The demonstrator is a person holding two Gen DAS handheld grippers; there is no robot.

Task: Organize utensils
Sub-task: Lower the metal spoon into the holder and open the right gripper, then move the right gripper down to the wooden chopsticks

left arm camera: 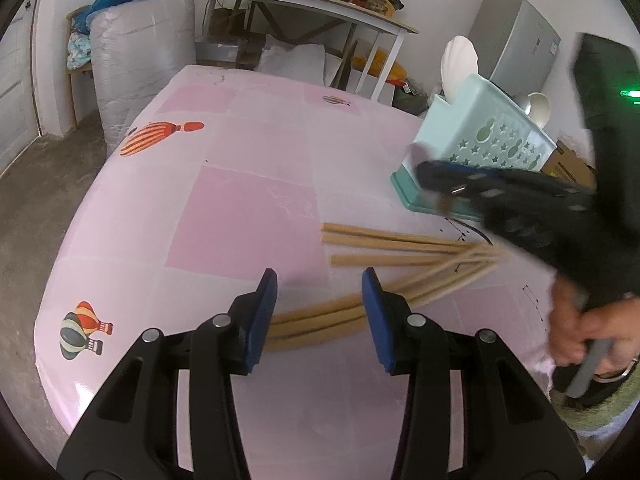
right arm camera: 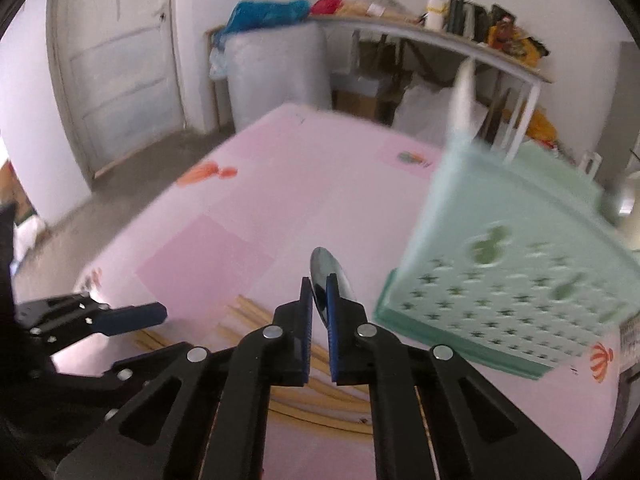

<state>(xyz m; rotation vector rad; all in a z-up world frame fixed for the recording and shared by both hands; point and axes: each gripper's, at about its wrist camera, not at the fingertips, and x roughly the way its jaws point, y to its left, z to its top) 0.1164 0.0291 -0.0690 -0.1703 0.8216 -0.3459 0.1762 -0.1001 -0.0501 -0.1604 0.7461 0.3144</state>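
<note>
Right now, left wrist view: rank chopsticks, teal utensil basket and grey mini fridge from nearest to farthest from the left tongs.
1. chopsticks: on the pink tablecloth, some running between the open left tongs.
2. teal utensil basket: right, farther back on the table.
3. grey mini fridge: behind the basket, off the table.

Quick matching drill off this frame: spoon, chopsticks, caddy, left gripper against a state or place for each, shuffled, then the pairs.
1. metal spoon
2. wooden chopsticks
3. green caddy
4. left gripper

a. open, above the sticks
b. loose on the pink cloth
c. clamped in the right gripper
d. holds a white shell-shaped utensil

Pairs: 1-c, 2-b, 3-d, 4-a
</note>
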